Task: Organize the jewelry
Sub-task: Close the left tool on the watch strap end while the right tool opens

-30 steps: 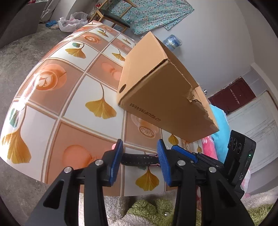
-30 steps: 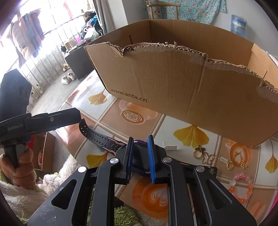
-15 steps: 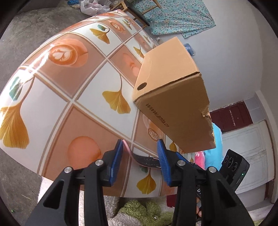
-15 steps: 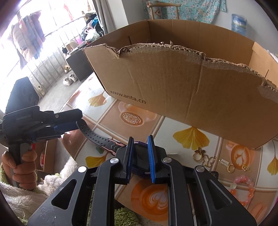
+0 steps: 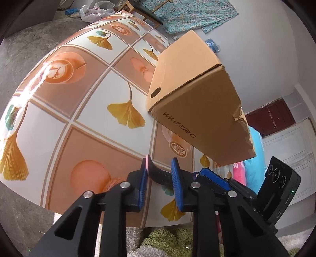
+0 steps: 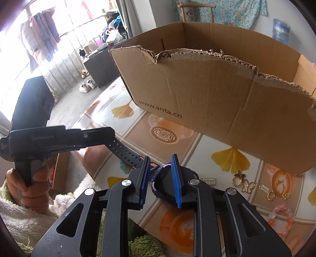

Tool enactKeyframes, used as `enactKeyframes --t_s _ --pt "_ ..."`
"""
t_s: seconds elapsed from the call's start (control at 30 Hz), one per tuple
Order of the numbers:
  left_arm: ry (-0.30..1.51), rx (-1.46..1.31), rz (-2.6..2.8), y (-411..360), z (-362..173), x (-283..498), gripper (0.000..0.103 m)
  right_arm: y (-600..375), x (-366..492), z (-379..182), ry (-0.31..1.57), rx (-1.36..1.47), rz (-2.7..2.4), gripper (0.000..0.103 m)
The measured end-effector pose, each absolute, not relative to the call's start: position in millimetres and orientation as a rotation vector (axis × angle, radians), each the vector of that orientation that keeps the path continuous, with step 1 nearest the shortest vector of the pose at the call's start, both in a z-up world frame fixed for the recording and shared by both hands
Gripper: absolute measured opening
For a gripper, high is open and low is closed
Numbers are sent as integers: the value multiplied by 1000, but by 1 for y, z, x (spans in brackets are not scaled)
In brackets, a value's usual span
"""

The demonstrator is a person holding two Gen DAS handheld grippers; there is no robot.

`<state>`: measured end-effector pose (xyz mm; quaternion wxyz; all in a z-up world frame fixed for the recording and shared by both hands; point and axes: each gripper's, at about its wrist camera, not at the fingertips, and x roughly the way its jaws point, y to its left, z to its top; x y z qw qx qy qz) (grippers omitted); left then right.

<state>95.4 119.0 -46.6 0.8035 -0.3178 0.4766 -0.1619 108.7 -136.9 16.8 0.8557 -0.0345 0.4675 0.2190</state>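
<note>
A black watch with a pink lining hangs between my two grippers. Its strap point(image 5: 158, 175) passes between the fingers of my left gripper point(image 5: 159, 168), whose jaws stand apart around it. In the right wrist view the strap point(image 6: 126, 152) runs from the left gripper to the watch body point(image 6: 161, 178), which sits between the fingers of my right gripper point(image 6: 160, 170). The right jaws have a wider gap than before and look loose on it. The cardboard box point(image 6: 207, 87), open on top with a torn rim, stands behind on the patterned table point(image 5: 79, 102).
Gold clips and rings point(image 6: 244, 181), a small spring charm point(image 6: 263, 187) and a pink bead bracelet point(image 6: 282, 215) lie on the table right of my right gripper. The table's near edge borders fluffy green and white fabric point(image 5: 162, 243). A chair point(image 6: 197, 11) stands behind the box.
The left gripper moved in over the free strap end and its jaws narrowed around it. The right gripper's jaws widened on the watch body.
</note>
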Motion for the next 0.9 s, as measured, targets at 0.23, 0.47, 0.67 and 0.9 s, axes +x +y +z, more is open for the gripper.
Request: enactKeyframes --t_s 0.23,0.47,0.67,0.9 --pt "1029 -381 -260 95 -37 98 6 -142 111 22 998 -44 438 21" --pt "1014 -168 -214 85 -30 91 5 -204 102 52 986 98 287 28" --pt "1010 -103 -187 93 -27 89 5 -227 87 42 1090 238 265 33" --pt "1018 -104 -173 95 -29 85 6 -223 90 17 1157 283 222 33"
